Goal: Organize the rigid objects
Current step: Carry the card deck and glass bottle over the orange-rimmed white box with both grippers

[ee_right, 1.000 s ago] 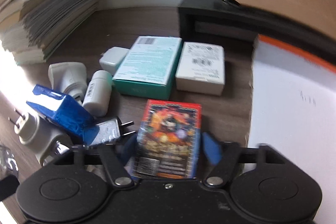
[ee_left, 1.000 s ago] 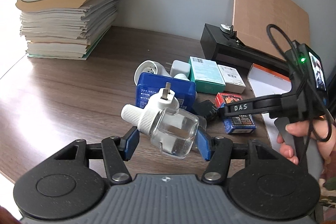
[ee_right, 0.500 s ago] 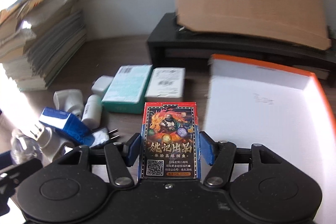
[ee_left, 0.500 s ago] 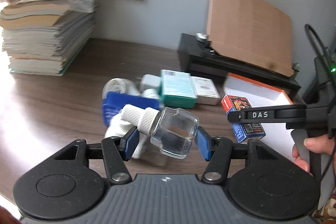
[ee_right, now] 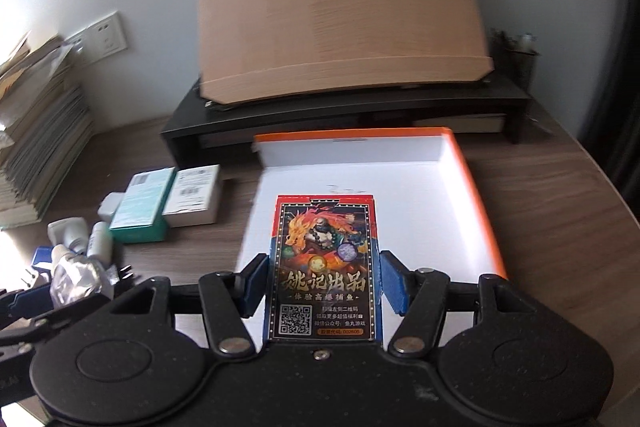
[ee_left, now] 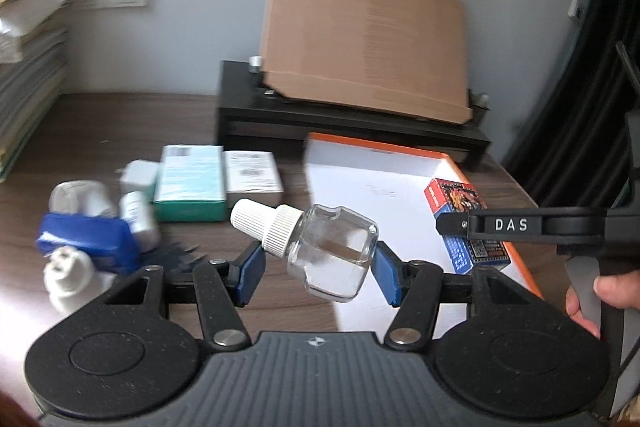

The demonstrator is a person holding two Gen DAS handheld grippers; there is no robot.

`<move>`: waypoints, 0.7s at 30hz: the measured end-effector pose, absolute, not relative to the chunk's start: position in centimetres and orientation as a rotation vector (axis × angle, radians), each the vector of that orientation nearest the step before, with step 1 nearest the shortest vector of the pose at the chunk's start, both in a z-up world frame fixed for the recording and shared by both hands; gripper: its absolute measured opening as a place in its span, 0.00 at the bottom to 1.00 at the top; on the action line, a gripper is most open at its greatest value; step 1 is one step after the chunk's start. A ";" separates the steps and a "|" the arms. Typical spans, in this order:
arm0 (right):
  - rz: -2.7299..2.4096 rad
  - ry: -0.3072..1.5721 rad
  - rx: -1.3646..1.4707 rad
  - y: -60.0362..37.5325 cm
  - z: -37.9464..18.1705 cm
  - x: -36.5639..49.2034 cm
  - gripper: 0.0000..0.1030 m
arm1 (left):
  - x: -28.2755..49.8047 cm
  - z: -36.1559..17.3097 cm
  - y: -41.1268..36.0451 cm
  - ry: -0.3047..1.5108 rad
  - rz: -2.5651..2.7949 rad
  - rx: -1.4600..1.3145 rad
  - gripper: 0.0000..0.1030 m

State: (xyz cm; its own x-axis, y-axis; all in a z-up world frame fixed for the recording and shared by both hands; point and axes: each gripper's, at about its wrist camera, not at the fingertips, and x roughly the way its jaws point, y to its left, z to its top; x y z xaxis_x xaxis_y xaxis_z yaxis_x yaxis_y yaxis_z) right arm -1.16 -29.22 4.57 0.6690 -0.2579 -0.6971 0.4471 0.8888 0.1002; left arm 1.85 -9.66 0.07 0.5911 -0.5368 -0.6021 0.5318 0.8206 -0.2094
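The rigid objects here are two in hand and a loose cluster near the left edge of the dark wooden table (ee_right: 560,211). In that cluster lie a blue packet (ee_left: 86,241), a white plug-in device (ee_left: 68,279), a small white bottle (ee_left: 134,211), a teal carton (ee_left: 190,183) and a white labelled carton (ee_left: 252,173), the last two side by side; blur makes the smaller pieces hard to tell apart. The left gripper (ee_left: 318,263) pinches a clear square glass bottle with a white ribbed cap (ee_left: 320,247), its long axis slanting up to the left, held over the table just left of the shallow white tray with an orange rim (ee_right: 474,183). The right gripper (ee_right: 322,287) clamps a red-and-blue printed card box (ee_right: 324,263) by its long sides, its long axis running straight ahead along the fingers and the far end over the tray's white floor. The tray thus lies ahead of and below the right gripper, which looks the nearer of the two, and to the right of the left one. How high the box hangs above the floor cannot be judged. The tray's near rim is hidden behind the gripper body, and a brown cardboard sheet (ee_right: 344,15) leaning on a black stand (ee_right: 360,111) covers the wall behind.
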 end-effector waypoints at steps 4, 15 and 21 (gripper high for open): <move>-0.428 0.728 0.287 -30.6 5.0 -2.7 0.69 | 1.9 0.5 -11.8 0.704 -0.664 0.007 0.57; -0.446 0.721 0.317 -32.8 5.1 -4.0 0.69 | 1.7 0.8 -14.9 0.699 -0.710 0.036 0.57; -0.429 0.716 0.312 -33.0 5.0 -3.8 0.69 | 1.7 0.8 -15.3 0.697 -0.702 0.045 0.57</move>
